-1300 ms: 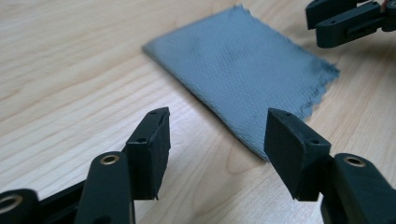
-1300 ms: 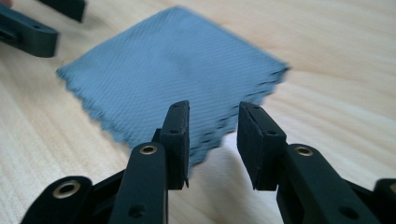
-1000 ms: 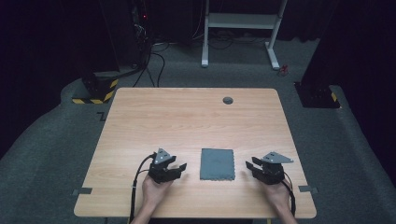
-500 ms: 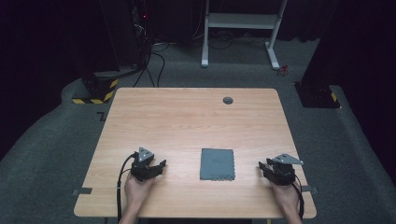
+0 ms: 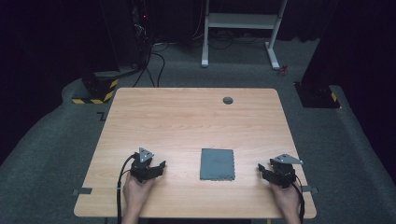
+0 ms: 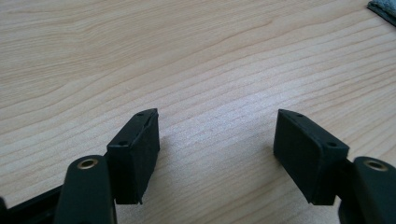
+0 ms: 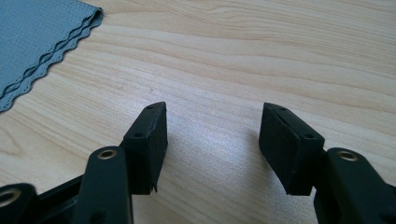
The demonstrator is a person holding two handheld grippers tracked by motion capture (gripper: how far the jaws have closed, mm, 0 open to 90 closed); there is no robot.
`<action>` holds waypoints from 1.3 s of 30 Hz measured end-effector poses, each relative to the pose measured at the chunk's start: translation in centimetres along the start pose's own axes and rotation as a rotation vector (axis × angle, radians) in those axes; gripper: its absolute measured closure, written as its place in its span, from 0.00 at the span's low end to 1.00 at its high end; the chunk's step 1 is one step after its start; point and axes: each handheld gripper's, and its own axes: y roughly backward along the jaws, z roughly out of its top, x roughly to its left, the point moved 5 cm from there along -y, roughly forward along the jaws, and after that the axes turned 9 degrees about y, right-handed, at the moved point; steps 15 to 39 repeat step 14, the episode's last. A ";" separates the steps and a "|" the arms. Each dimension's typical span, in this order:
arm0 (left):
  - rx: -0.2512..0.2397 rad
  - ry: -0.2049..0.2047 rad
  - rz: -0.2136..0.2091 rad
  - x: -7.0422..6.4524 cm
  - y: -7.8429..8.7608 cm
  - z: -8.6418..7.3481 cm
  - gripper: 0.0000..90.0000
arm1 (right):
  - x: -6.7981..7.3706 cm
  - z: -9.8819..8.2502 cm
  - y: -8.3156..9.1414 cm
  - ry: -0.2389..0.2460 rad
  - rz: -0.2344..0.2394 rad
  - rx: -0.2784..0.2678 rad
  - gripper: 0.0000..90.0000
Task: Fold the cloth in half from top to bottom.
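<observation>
Currently: folded grey cloth (image 5: 217,164) flat on tabletop (image 5: 187,116), between left tool (image 5: 155,169) and right tool (image 5: 264,171); right tool slightly nearer; both just opened wide, empty.

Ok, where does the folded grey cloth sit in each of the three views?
High view: the grey cloth lies flat near the front edge of the table, between the two grippers.
Left gripper view: one corner of it at the top right.
Right gripper view: its scalloped edge at the upper left.
Shared landmark: the light wood grain of the table.
</observation>
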 end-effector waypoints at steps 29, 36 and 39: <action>-0.001 0.000 -0.010 -0.1 0.0 0.0 0.33 | 0.1 0.0 0.0 0.001 0.007 0.003 0.44; -0.001 0.000 -0.010 -0.1 0.0 0.0 0.33 | 0.1 0.0 0.0 0.001 0.007 0.003 0.44; -0.001 0.000 -0.010 -0.1 0.0 0.0 0.33 | 0.1 0.0 0.0 0.001 0.007 0.003 0.44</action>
